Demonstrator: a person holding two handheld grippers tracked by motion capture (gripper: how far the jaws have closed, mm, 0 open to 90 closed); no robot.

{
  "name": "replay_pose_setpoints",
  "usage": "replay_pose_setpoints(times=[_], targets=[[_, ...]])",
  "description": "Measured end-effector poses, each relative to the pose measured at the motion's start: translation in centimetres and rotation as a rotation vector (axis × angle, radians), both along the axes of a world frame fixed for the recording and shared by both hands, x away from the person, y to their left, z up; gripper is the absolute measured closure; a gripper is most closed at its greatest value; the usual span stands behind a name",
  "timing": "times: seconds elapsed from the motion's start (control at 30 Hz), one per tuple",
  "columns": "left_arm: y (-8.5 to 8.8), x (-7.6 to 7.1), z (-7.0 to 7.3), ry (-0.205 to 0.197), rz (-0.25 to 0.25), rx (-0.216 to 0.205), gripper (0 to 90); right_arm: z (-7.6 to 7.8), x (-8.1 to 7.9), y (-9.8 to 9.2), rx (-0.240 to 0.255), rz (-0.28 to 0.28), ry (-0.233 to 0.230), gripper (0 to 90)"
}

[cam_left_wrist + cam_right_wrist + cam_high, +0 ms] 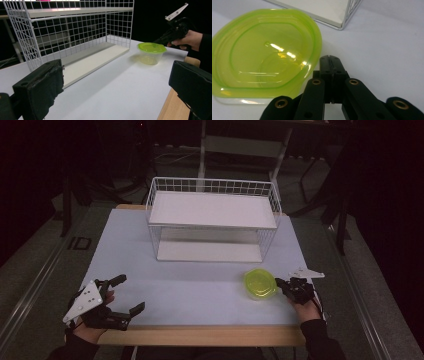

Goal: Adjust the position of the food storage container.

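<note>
Green-lidded container (260, 284) stands upright on the desk (200, 290), lid up, roughly round w/ no clear long axis; near the front right, in front of the wire rack's (212, 220) right end. Right gripper (283, 284) just beside its rim, fingers (331, 72) together, holding nothing. Left gripper (127, 295) at front left, well apart from it, fingers (40, 92) wide apart.

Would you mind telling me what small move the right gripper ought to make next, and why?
Probably open its jaws. The right gripper sits shut beside the green-lidded container, tips at the lid's rim with nothing between them, so it cannot grasp until it opens. The left gripper waits open, far off.
</note>
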State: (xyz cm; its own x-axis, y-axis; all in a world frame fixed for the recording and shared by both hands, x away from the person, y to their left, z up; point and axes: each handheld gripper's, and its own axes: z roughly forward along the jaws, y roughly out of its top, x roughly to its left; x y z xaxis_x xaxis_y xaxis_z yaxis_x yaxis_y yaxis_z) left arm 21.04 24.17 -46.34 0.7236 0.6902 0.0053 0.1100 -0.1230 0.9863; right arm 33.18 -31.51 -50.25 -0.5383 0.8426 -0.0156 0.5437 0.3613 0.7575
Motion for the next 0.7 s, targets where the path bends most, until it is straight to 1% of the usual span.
replay_pose_setpoints(times=[0.07, 0.13, 0.17, 0.3, 0.43, 0.53, 0.6, 0.67, 0.7], targets=[[0.0, 0.0, 0.0, 0.0, -0.002, 0.0, 0.3, -0.2, 0.2, 0.0, 0.003, -0.005, 0.012, 90.0], [0.0, 0.0, 0.0, -0.001, -0.003, 0.002, 0.3, -0.5, 0.3, 0.1, 0.023, 0.002, 0.029, 90.0], [-0.1, 0.0, 0.0, -0.001, -0.003, 0.003, 0.3, -0.7, 0.3, 0.2, 0.023, 0.006, 0.037, 90.0], [-0.1, 0.0, 0.0, -0.003, -0.004, 0.007, 0.3, -1.4, 0.4, 0.7, 0.029, 0.032, 0.076, 90.0], [-0.1, 0.0, 0.0, -0.002, -0.003, 0.007, 0.3, -1.6, 0.4, 1.2, 0.051, 0.062, 0.093, 90.0], [-0.1, 0.0, 0.0, -0.004, -0.003, 0.008, 0.3, -1.9, 0.3, 1.8, 0.05, 0.085, 0.112, 90.0], [-0.1, 0.0, 0.0, -0.006, -0.003, 0.007, 0.3, -2.2, 0.2, 2.3, 0.027, 0.103, 0.124, 90.0], [-0.2, 0.0, 0.0, -0.006, -0.002, 0.01, 0.3, -2.3, 0.0, 2.9, 0.029, 0.132, 0.136, 90.0], [-0.2, 0.0, 0.0, -0.005, -0.003, 0.011, 0.3, -2.3, 0.0, 3.3, 0.022, 0.143, 0.135, 90.0]])
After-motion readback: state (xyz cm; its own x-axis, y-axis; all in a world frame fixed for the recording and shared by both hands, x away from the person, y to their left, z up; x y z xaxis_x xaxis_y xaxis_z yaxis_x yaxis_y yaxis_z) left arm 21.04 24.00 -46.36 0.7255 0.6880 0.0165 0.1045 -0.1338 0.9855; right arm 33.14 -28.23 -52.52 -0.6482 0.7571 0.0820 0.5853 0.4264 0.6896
